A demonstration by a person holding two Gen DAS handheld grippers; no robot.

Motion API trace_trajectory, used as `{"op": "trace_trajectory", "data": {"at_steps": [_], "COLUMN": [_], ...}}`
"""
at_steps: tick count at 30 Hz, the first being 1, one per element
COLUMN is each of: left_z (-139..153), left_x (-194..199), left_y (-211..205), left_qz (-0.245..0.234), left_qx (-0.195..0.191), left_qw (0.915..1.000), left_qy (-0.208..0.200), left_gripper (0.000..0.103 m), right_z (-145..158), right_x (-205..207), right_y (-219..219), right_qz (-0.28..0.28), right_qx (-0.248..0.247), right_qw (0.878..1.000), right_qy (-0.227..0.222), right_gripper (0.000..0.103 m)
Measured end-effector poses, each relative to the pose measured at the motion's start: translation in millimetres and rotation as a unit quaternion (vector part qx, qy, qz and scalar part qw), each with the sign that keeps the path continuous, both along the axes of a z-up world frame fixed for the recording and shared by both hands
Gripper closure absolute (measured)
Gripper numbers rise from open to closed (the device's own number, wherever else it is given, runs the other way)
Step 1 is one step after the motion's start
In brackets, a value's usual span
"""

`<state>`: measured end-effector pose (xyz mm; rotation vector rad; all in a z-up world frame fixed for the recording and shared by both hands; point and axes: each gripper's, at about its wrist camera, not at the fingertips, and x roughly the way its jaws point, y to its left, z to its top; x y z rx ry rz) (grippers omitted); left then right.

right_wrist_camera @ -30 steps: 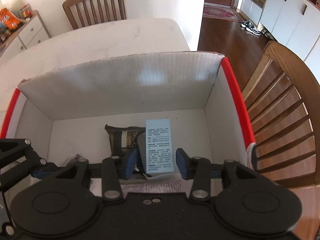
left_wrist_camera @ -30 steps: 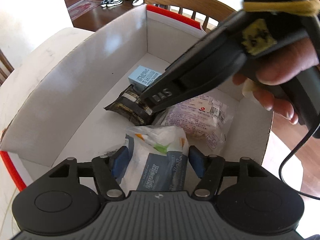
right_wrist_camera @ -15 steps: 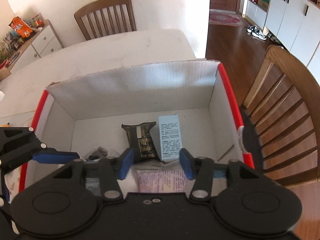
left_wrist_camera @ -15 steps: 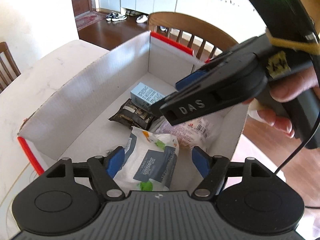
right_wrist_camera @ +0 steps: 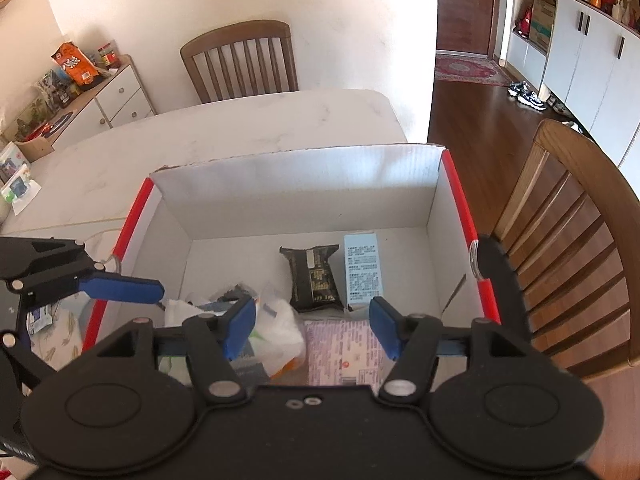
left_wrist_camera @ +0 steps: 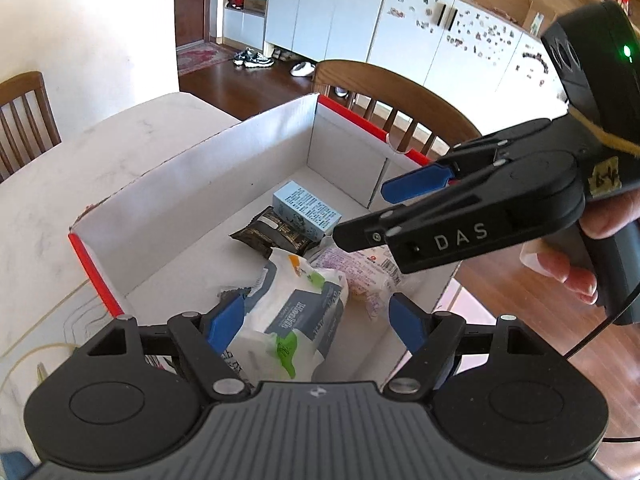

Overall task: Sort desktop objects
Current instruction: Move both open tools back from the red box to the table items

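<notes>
Both grippers hang over the box (right_wrist_camera: 304, 188), jaws opening with nothing between them: left gripper (left_wrist_camera: 314, 320) directly above the white pack (left_wrist_camera: 292, 320), right gripper (right_wrist_camera: 312, 328) nearer the blue carton (right_wrist_camera: 362, 272), whose long axis runs away from it toward the far wall.

I see a pale, marble-veined surface (right_wrist_camera: 248, 128) with a rounded far corner. An open white cardboard box (right_wrist_camera: 296, 188) with red-edged side walls stands on it, near the edge where the wooden floor (right_wrist_camera: 472, 128) begins. To the left of the box, a floral-printed packet (right_wrist_camera: 56, 338) lies flat on the surface, a small blue-and-white carton (right_wrist_camera: 39, 316) on or just beside it. At the far left edge I make out a white packet with a blue panel (right_wrist_camera: 18, 190) on a sheet of paper. A thin pale cord (left_wrist_camera: 44, 350) trails over the surface beside the box.
</notes>
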<state>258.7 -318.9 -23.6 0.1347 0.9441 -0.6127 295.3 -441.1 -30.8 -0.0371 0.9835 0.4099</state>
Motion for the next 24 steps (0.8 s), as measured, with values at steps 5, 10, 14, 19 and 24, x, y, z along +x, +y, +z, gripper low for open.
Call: {"op": "trace_trajectory", "data": {"at_steps": [5, 10, 14, 19, 24], "left_z": [3, 5, 9, 14, 20], "left_x": [-6, -12, -16, -23, -37], "left_y": [7, 13, 19, 26, 36], "left_qz": [0.011, 0.014, 0.020, 0.020, 0.019], "left_qx": [-0.011, -0.018, -0.027, -0.040, -0.052], "left_qw": [0.9999, 0.9996, 0.9991, 0.9985, 0.9974], "left_qy": [-0.007, -0.015, -0.027, -0.031, -0.046], "left_gripper": [0.019, 0.013, 0.001, 0.001, 0.001], "right_z": [2, 5, 9, 15, 20], "right_x": [-10, -15, -20, -31, -44], "right_y": [3, 1, -1, 0, 5], "right_qz": [0.014, 0.019, 0.013, 0.007, -0.004], "right_qx": [-0.008, 0.000, 0.014, 0.019, 0.021], "right_qw": [1.000, 1.000, 0.999, 0.999, 0.999], "right_qy": [-0.012, -0.022, -0.031, -0.039, -0.048], "right_gripper": [0.040, 0.033, 0.030, 0.029, 0.029]}}
